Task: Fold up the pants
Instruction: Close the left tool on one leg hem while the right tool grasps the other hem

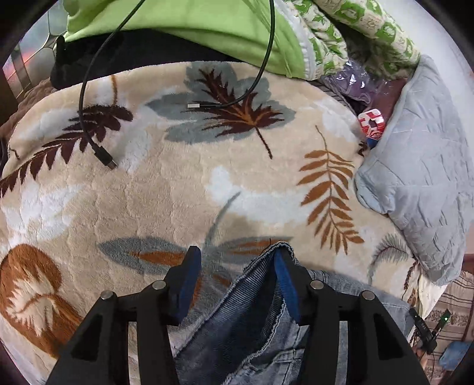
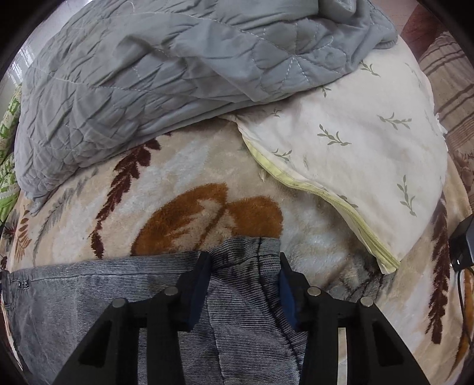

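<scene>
The pants are grey-blue ribbed denim and lie on a beige leaf-patterned blanket (image 1: 166, 189). In the left wrist view the pants (image 1: 248, 319) bunch up between the fingers, with an edge draped over the right finger. My left gripper (image 1: 237, 254) is open over that edge. In the right wrist view the pants (image 2: 89, 284) spread flat to the left, and a corner of them (image 2: 243, 254) lies between the fingers. My right gripper (image 2: 244, 257) is open astride that corner.
A black USB cable (image 1: 89, 130) lies on the blanket at far left. A grey quilt (image 2: 148, 74) and a leaf-print pillow (image 2: 355, 142) lie beyond the right gripper. A green blanket (image 1: 183, 26) is at the back. A black device (image 2: 463, 245) sits at right.
</scene>
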`<state>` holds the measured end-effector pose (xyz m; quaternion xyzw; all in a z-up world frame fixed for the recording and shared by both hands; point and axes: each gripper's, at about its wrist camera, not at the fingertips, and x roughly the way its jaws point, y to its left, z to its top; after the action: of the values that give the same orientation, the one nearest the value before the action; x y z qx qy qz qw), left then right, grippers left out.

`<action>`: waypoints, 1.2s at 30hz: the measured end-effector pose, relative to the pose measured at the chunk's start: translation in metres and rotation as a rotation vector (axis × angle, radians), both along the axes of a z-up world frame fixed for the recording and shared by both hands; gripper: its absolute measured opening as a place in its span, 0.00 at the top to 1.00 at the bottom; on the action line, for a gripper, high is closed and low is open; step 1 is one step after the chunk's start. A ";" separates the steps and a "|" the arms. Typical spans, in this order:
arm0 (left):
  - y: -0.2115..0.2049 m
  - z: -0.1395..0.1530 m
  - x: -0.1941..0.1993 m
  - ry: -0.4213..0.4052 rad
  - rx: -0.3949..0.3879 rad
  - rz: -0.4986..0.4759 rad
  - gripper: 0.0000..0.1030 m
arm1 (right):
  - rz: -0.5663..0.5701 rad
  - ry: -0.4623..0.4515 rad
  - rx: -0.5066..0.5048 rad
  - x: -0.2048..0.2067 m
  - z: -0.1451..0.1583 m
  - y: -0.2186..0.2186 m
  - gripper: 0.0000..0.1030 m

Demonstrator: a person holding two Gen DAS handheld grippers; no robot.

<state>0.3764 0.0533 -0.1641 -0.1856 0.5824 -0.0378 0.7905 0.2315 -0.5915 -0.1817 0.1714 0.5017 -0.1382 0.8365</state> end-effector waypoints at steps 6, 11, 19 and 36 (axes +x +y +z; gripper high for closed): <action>0.013 0.006 -0.009 -0.033 -0.031 0.018 0.47 | 0.006 -0.011 0.011 0.001 -0.005 -0.007 0.56; 0.018 0.012 -0.012 -0.057 -0.063 0.057 0.44 | 0.003 -0.012 0.037 0.001 -0.009 -0.011 0.56; -0.009 0.003 0.002 -0.041 -0.031 0.006 0.38 | 0.005 -0.008 0.047 0.001 -0.007 -0.012 0.56; -0.032 0.028 -0.019 -0.160 0.044 -0.089 0.88 | -0.003 -0.094 -0.002 -0.023 0.037 0.023 0.76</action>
<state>0.3579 0.0213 -0.1365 -0.1386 0.5258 -0.0747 0.8359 0.2080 -0.5689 -0.1452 0.1775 0.4614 -0.1319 0.8592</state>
